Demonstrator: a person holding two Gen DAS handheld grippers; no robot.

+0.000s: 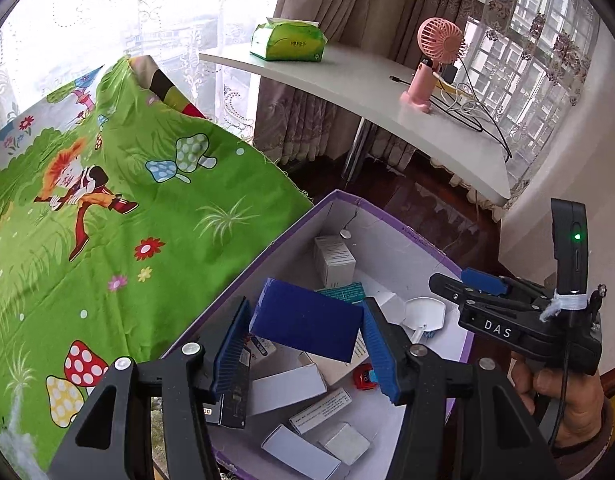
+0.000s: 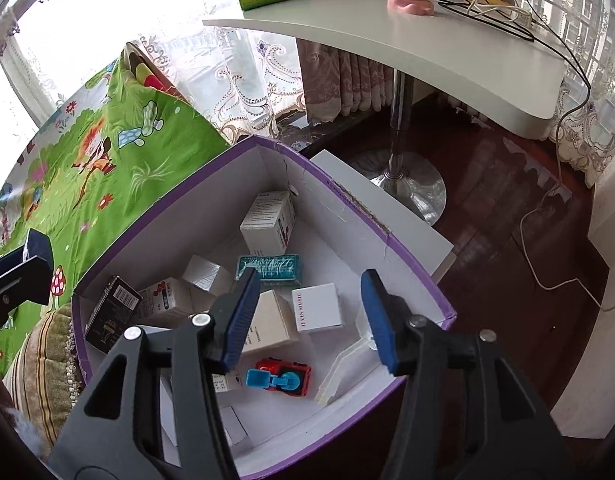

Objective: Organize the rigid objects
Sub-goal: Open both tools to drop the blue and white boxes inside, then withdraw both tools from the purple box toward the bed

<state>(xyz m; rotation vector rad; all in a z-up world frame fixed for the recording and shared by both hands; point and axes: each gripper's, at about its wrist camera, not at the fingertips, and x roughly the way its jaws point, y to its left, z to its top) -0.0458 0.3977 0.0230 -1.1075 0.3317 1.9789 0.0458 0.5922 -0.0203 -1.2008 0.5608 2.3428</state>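
Observation:
My left gripper [image 1: 303,344] is shut on a dark blue box [image 1: 307,324] and holds it above the purple-rimmed cardboard box [image 1: 387,212]. That box holds several small cartons, a black carton [image 2: 111,312], a teal packet [image 2: 269,267] and a red and blue toy car [image 2: 283,376]. My right gripper [image 2: 309,316] is open and empty over the same box [image 2: 347,192]. It also shows in the left wrist view [image 1: 483,284] at the right, above the box's far side. The left gripper with the blue box shows at the left edge of the right wrist view [image 2: 31,272].
A green cartoon cloth [image 1: 107,220] covers the surface left of the box. A white table [image 1: 387,88] behind carries a green tissue pack [image 1: 287,40], a pink fan [image 1: 431,64] and cables. The table's metal foot [image 2: 411,184] stands on dark wooden floor.

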